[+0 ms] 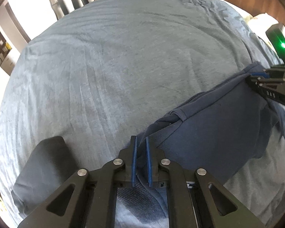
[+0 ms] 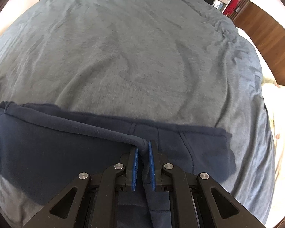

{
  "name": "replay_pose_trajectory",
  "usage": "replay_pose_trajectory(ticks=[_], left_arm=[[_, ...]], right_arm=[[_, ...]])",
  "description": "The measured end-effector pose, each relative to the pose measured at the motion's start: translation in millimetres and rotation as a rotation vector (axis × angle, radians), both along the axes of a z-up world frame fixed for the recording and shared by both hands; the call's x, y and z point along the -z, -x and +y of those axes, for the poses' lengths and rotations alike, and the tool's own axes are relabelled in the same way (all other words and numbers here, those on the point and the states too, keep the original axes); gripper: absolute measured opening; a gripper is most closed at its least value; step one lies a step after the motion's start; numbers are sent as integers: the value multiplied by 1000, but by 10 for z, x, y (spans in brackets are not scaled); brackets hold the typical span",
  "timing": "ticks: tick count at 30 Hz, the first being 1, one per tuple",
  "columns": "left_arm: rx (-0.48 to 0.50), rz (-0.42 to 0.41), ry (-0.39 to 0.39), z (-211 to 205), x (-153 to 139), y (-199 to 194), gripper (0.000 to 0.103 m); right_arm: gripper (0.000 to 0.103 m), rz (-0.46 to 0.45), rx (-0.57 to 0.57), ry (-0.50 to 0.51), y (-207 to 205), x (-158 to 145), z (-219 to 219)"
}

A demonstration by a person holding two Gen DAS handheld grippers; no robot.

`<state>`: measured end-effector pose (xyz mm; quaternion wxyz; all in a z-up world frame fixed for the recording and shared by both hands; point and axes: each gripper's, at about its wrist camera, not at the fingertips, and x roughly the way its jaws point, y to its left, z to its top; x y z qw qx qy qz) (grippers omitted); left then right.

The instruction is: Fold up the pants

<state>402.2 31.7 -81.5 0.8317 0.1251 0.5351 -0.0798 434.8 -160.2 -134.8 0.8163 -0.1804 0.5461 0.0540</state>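
Soft navy pants [image 2: 47,142], rolled hem

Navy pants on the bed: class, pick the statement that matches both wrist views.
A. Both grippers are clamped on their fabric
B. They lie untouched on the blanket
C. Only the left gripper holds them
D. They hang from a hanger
A: the left gripper pinches a bunched fold of the navy pants, and the right gripper clamps a rolled edge, over the grey blanket.

Two wrist views, angled steeply down at close range.
The grey-blue bedspread [image 1: 108,66] and navy pants [image 2: 47,144] are shared by both.
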Motion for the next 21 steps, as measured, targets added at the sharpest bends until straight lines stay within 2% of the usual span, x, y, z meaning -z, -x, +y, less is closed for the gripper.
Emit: replay_pose_trajectory(ticks=[11,13,14,16,17,21], left_arm=[[-30,42,2,108,234,-191,14],[-42,44,-5,134,239,-222,17],[-46,44,-5,146,227,-231,23],[-64,34,-7,182,164,-238,32],[-69,20,-5,202,98,-233,36],[-80,-24,-29,228,-131,-193,38]], right_arm=[[12,74,31,-3,-301,300,31],[19,78,43,-12,-309,287,10],[23,78,49,-8,-303,280,6],[42,69,67,5,-310,220,-35],[43,66,71,-1,-302,186,-48],[45,50,55,-18,-249,-26,-25]])
